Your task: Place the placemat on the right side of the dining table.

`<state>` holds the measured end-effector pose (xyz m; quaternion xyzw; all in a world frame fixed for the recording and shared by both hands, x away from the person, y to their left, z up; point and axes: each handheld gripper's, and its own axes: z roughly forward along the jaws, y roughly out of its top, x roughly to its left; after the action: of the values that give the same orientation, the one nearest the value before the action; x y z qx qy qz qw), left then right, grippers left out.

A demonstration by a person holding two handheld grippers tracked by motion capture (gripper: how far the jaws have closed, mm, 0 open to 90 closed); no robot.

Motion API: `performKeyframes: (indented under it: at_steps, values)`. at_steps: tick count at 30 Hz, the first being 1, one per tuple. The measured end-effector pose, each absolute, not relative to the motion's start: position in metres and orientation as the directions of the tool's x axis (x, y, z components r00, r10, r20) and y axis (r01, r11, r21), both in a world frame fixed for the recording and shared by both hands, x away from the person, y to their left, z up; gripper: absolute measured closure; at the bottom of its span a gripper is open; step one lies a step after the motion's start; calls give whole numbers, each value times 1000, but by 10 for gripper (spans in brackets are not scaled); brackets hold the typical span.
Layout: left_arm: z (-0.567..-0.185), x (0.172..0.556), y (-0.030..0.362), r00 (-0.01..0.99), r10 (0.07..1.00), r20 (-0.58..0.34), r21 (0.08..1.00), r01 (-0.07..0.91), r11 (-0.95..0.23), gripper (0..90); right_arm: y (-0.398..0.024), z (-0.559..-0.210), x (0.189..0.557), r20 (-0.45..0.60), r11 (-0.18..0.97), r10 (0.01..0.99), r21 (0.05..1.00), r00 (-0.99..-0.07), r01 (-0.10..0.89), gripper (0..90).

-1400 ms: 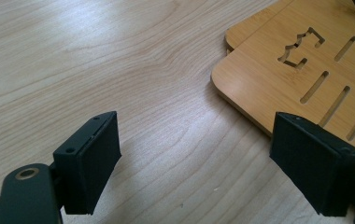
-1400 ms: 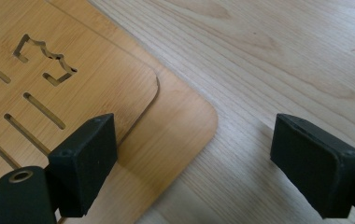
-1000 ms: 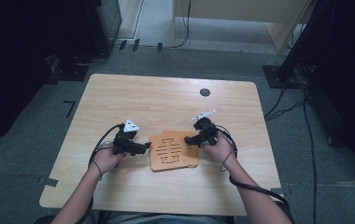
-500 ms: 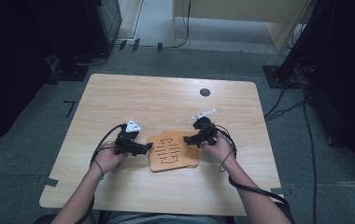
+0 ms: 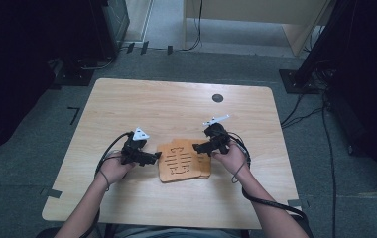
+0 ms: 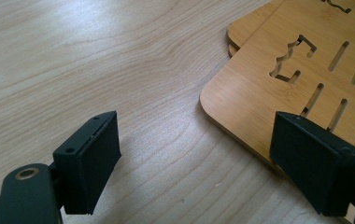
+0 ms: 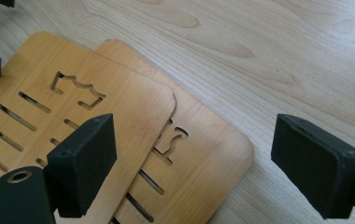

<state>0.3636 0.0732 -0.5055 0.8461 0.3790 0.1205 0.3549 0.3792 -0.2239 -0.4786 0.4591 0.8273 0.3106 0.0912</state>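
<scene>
Two slotted, round-cornered bamboo boards (image 5: 182, 159) are stacked askew on the light wooden desk (image 5: 176, 106). The left hand-held gripper (image 5: 155, 156) and right hand-held gripper (image 5: 198, 147) are held open at opposite board edges, nothing gripped

Open tool (image 6: 194, 161) over wooden table (image 6: 96, 56), right pad above corner of slotted bamboo board (image 6: 278, 74), second board (image 6: 250, 25) beneath

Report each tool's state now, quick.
Left tool: open, holding nothing, at the corner of the top wooden board.
Right tool: open, holding nothing, over the lower board.
</scene>
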Motion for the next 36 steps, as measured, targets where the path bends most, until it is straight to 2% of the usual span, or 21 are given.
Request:
performKeyframes:
  at_steps: [16,36]
  values:
    - [-508,364,75,682,730,-54,677,562,-475,153,-211,-475,372,114,421,795,603,-595,678,142]
    - [-512,364,75,681,729,-69,691,559,-458,127,-188,-491,368,168,467,753,546,-636,696,151]
